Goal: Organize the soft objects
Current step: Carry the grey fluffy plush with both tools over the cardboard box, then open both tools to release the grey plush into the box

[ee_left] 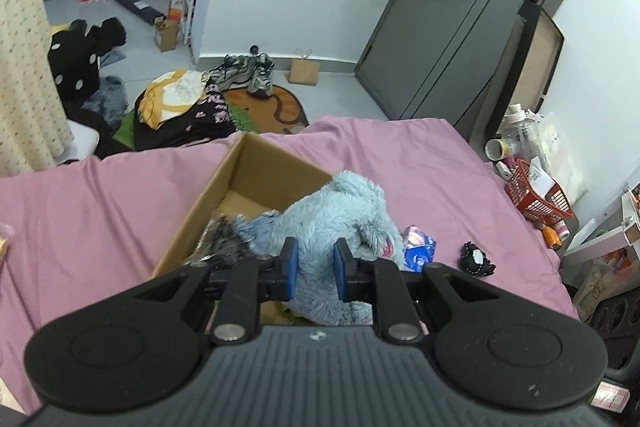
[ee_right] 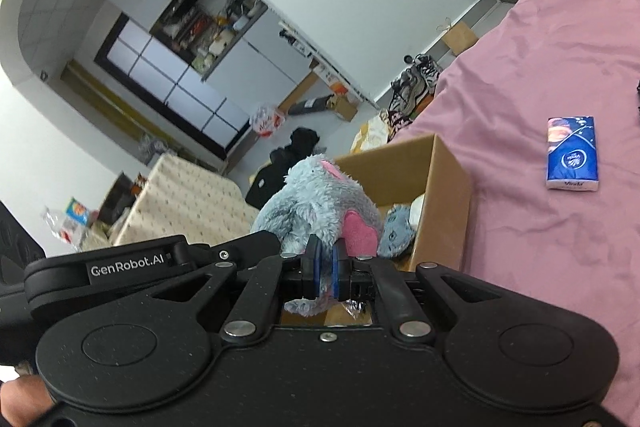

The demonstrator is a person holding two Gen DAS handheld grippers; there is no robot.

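Both grippers same build: matte black plastic, two round disc-shaped housings either side, angled linkage bars with silver rivet pins, blue pads on black fingers. Left gripper point(ee_left: 315, 269) has a ribbed grey top plate with one small screw at its front edge. Right gripper point(ee_right: 325, 269) has a plain black plate, one screw; white "GenRobot.AI" lettering on the black unit beside it.

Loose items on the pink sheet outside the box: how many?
2: a blue tissue pack right of the cardboard box, and a small black item farther right. Others may be hidden.
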